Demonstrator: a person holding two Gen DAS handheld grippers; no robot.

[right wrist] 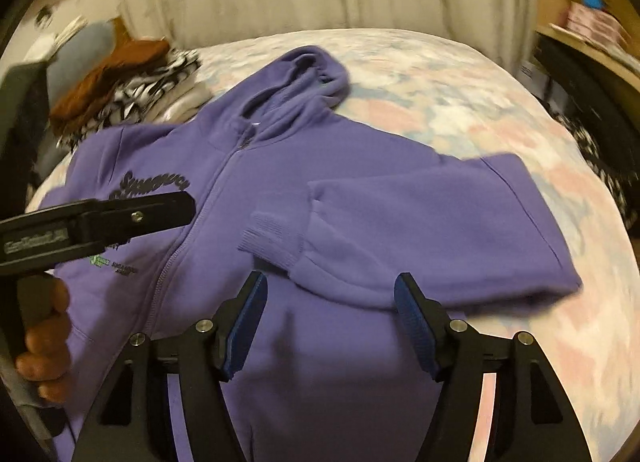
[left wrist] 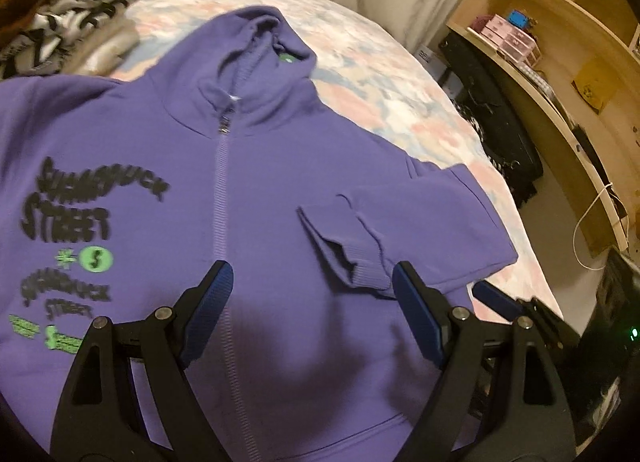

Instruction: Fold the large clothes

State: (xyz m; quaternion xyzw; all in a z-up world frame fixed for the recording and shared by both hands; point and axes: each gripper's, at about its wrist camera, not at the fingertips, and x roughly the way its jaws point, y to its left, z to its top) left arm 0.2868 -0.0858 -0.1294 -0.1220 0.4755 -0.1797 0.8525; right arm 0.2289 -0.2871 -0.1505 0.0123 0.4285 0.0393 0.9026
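Hoodie: purple zip hoodie [left wrist: 280, 166] lay front-up on the bed [left wrist: 400, 74], one sleeve [right wrist: 400, 222] folded across its chest.
Left gripper [left wrist: 312, 282]: jaws wide, nothing held.
Right gripper [right wrist: 330, 294]: jaws apart above the sleeve cuff, holding nothing.
Bed corner: folded clothes stack [left wrist: 60, 22].

The purple zip-up hoodie [left wrist: 280, 190] had black words on its chest that read "STREET" [left wrist: 66, 224], with a blurry word above. A green circle [left wrist: 96, 259] below showed a dollar sign. The rest was too blurry to read.
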